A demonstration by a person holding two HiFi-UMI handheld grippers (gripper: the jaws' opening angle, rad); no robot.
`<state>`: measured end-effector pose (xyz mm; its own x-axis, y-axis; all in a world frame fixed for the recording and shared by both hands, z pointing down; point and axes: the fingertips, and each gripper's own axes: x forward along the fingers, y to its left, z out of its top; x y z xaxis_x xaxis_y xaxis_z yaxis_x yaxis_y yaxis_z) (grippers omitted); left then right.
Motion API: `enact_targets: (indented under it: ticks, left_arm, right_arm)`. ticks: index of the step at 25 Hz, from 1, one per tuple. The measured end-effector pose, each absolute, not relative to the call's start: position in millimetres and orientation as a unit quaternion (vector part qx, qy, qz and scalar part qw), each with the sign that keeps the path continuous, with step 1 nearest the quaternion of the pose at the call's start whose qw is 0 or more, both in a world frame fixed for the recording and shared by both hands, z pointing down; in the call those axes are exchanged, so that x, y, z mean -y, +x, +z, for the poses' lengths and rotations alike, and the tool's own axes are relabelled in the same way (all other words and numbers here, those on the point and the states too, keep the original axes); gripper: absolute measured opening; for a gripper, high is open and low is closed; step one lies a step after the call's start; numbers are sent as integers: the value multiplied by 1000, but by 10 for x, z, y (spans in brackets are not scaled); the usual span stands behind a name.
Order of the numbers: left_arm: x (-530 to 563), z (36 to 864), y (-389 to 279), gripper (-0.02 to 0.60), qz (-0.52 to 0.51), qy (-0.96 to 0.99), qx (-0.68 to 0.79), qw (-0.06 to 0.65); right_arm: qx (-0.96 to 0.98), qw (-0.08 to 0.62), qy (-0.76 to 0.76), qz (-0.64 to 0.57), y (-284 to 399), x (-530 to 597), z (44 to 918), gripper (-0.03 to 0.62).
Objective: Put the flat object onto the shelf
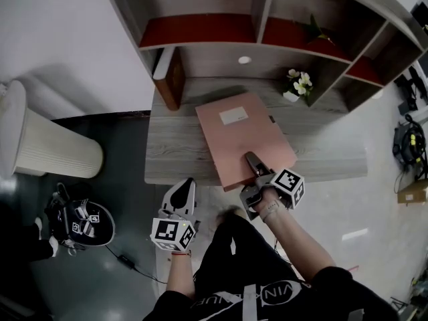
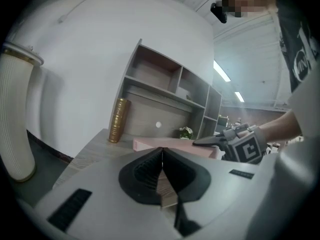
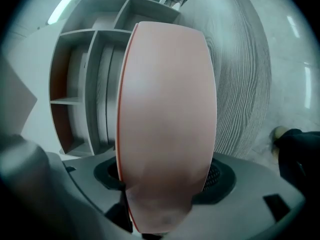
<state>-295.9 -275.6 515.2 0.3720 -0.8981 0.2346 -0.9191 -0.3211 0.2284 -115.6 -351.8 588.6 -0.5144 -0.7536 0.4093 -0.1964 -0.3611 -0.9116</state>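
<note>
A flat pink folder (image 1: 244,136) with a white label lies at an angle on the grey wood desk (image 1: 170,156) under the shelf unit, its near corner over the front edge. My right gripper (image 1: 253,160) grips that near corner, one finger lying on top; in the right gripper view the folder (image 3: 167,109) fills the space between the jaws of the right gripper (image 3: 165,186). My left gripper (image 1: 186,186) hovers just off the desk's front edge, left of the folder, shut and empty. In the left gripper view the left gripper (image 2: 161,153) points at the folder (image 2: 165,144), with the right gripper (image 2: 220,141) beyond it.
The shelf unit (image 1: 200,29) has red-floored compartments above the desk. A ribbed golden-brown vase (image 1: 175,79) stands at the desk's back left, a small pot of white flowers (image 1: 297,84) at the back right. A white ribbed cylinder (image 1: 47,149) stands on the floor at left.
</note>
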Motion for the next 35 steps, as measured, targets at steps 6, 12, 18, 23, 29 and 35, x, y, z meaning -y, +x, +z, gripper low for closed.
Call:
enact_targets:
  ticks: [6,12,18,23,29,35]
  left_arm:
    - [2672,5282,-2879,6,35,808,558,186]
    - [2588,5306,-2963,6,34,796,573,193]
    - [2559,5300,-3003,6,9,783,588,204]
    - [2550,5289,-2935,6,9,786,583,205]
    - [2536,5296,-2917,6,9,788,582,199]
    - [2565,5291,-2902,6,7,790,579,201]
  right_arm:
    - [-512,200,-445,-707,-1311,3733,6019,349]
    - [-492,183,-452,-722,-1351,3872,6085,399]
    - [-472,174,-450,-738,-1281,3823,6198,480]
    - [-455,160,-455,-748,-1222,3739,6280,516]
    - [-438,141,-462,-758,-1167,3598,6397,556]
    - [-435,142,-465,-758,-1102,3549,6401,557]
